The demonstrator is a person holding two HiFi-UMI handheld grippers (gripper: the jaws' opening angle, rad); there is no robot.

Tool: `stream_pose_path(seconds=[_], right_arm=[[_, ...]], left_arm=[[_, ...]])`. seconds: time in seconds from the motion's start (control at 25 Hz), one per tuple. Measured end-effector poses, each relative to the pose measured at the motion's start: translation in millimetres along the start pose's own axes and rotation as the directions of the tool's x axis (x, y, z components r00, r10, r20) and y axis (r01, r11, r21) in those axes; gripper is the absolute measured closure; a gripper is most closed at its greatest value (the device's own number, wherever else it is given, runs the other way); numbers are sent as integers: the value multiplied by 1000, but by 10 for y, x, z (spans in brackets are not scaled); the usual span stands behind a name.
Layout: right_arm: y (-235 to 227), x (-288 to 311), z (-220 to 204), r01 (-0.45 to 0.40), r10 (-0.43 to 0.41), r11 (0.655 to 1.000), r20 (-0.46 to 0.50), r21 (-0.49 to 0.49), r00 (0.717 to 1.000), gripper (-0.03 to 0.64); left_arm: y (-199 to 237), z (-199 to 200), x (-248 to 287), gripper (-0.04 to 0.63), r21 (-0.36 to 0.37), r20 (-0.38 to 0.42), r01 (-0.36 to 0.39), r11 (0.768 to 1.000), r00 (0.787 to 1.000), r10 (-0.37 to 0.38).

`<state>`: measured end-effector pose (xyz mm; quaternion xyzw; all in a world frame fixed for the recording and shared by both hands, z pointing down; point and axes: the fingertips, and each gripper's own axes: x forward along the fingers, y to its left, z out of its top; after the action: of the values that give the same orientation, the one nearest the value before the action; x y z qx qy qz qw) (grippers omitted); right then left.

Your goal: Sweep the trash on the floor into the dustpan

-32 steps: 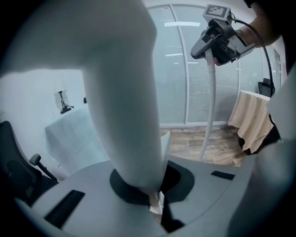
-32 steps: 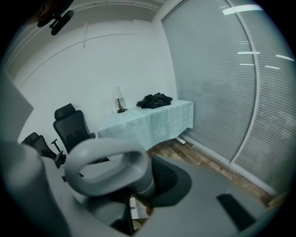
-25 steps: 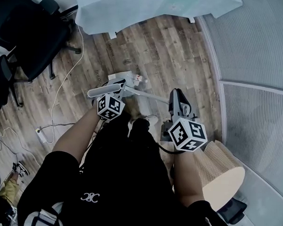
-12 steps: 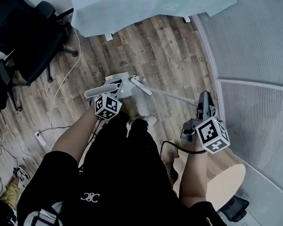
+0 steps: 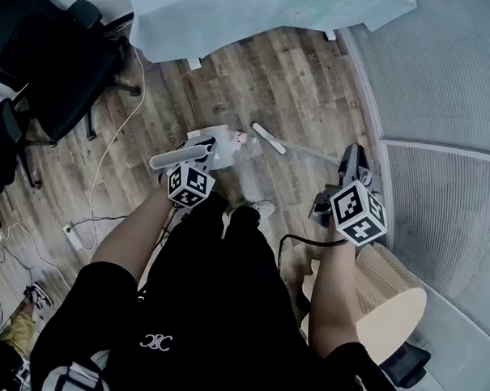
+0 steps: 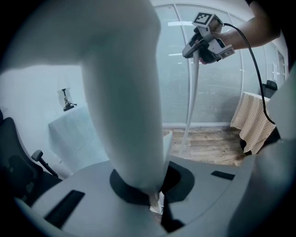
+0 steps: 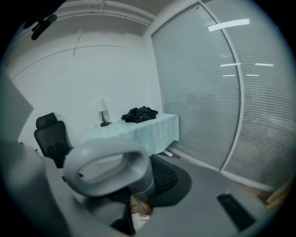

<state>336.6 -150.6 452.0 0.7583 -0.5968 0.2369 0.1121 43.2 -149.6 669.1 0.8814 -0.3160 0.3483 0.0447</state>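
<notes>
On the floor just beyond the feet, probably feather-light trash (image 5: 241,137) lies by the dustpan (image 5: 225,149), its stiff pole clamped in the left gripper (image 5: 200,153), the right gripper (image 5: 351,160) clamped high on the broom (image 5: 268,138).

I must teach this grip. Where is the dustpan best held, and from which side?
Grip the dustpan by its long round handle, near the top, coming from the person's side with the jaws across the shaft. The pan lies on the floor; the left gripper is shut on the handle this way.
</notes>
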Motion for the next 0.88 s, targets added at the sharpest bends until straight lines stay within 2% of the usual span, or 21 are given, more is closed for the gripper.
stream_pose_path(seconds=[0.2,0.44,0.64,0.88], right_arm=[[603,111,-383,-121,116,992,-120,-35,986,555],[934,60,-522,-191,193,981,-167,28,967,554],[870,103,-488,-175,198,975,-178,136,964,552],[650,1,-359,-150,169,980,-155,128,973,552]], left_arm=[[36,8,8,600,-7,-1,-3,1000,1000,3],[58,15,28,600,-6,3,-1,1000,1000,1],[69,22,48,600,-8,1,-5,1000,1000,5],[124,-5,30,600,-25,3,-9,1000,1000,9]])
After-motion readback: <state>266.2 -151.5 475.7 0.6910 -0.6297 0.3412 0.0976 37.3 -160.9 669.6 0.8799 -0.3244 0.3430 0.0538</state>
